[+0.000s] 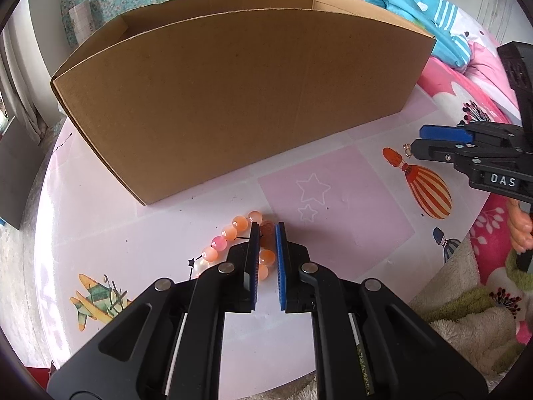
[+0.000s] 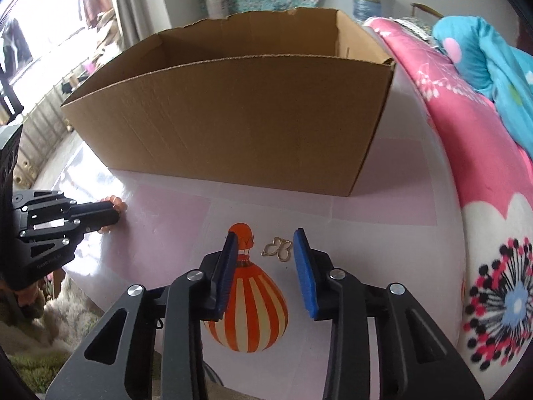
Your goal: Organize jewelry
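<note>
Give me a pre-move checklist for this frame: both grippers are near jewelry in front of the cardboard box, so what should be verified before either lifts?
1. Left gripper around the bead bracelet: ok; a bead sits between the nearly closed fingers.
2. Left grasp firm: cannot tell; contact with the pads is unclear.
3. Right gripper open: ok; fingers spread wide.
4. Gold butterfly charm between the right fingers: ok; it lies flat on the table, nearer the right finger, not gripped.
5. Cardboard box open at top: ok.
6. Box contents: cannot tell; the interior floor is hidden.
</note>
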{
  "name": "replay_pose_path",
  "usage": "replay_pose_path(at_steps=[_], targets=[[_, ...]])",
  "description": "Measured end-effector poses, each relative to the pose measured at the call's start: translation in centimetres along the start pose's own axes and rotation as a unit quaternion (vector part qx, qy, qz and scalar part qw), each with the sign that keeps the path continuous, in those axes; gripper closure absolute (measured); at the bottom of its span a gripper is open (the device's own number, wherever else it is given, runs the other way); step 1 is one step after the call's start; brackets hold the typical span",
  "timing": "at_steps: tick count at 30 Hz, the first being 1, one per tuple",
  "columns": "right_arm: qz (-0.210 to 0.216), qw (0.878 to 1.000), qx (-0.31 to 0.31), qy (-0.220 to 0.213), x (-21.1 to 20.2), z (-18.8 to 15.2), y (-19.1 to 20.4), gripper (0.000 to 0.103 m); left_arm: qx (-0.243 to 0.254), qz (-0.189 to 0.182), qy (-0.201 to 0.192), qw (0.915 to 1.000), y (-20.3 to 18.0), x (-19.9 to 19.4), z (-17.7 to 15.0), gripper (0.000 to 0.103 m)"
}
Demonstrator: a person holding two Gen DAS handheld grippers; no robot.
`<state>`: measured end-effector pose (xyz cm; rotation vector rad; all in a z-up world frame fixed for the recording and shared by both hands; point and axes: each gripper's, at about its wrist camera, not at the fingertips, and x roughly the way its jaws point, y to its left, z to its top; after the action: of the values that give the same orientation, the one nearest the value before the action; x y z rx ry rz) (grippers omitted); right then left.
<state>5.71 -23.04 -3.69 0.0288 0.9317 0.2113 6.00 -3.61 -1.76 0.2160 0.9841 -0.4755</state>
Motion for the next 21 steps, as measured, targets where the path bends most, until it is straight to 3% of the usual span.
replay_pose_path(at_steps=[11,21], targets=[[-0.022,0.997,-0.074,0.024,1.5,0.2,0.6,0.072,0.001,-0.001,0.001,1.0000,0.0,0.0,0.0,0.094],[0.012,0.996,-0.086,0.029,1.5,0.1,0.5,0.083,0.001,-0.001,0.001,1.0000,0.0,-0.1,0.0,0.094]])
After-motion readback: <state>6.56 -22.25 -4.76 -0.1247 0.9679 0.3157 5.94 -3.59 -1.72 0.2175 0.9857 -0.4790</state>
